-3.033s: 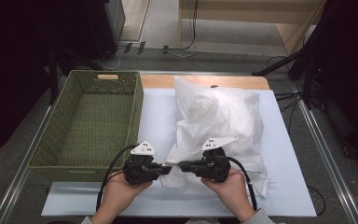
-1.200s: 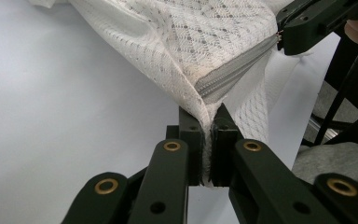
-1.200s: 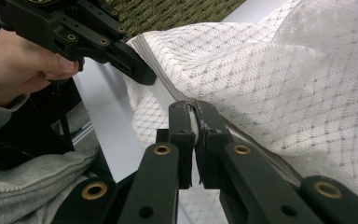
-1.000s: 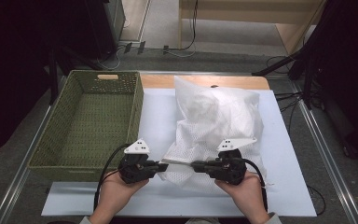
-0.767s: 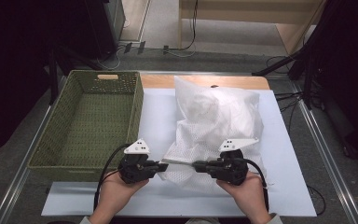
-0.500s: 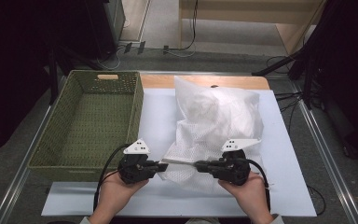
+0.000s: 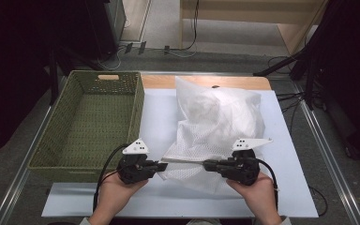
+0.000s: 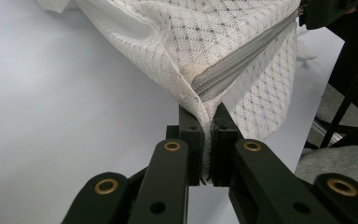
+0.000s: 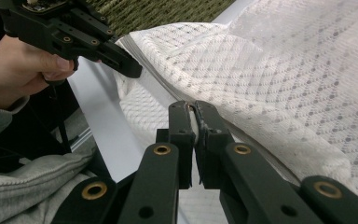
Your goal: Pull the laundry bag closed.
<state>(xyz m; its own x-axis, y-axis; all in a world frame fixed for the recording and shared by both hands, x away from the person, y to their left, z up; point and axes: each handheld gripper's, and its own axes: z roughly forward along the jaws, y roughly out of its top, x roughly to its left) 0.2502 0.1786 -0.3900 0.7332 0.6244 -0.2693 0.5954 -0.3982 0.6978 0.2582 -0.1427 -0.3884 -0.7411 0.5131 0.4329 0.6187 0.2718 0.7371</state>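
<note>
On the pale blue surface (image 7: pixel 281 154), both grippers' fingers (image 8: pixel 204 140) clamp the white mesh zippered laundry bag (image 7: pixel 215 122), stretching its zipper edge taut, probably for opening.

Mesh bag (image 7: pixel 215 126): white, fine diamond-net weave, grey zipper (image 8: pixel 242 58) along one edge. Basket (image 7: pixel 86 117): olive-green woven wicker. Table sheet (image 7: pixel 290 159): plain pale blue-white. Both grippers, left gripper (image 7: pixel 161 165) and right gripper (image 7: pixel 206 164): black with brass-coloured rivets, light grey top plates. Sleeve (image 9: pixel 37 186): heather grey.

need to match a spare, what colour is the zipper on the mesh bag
Grey, on the white mesh bag; the zipper shows best in the left gripper view.
</note>
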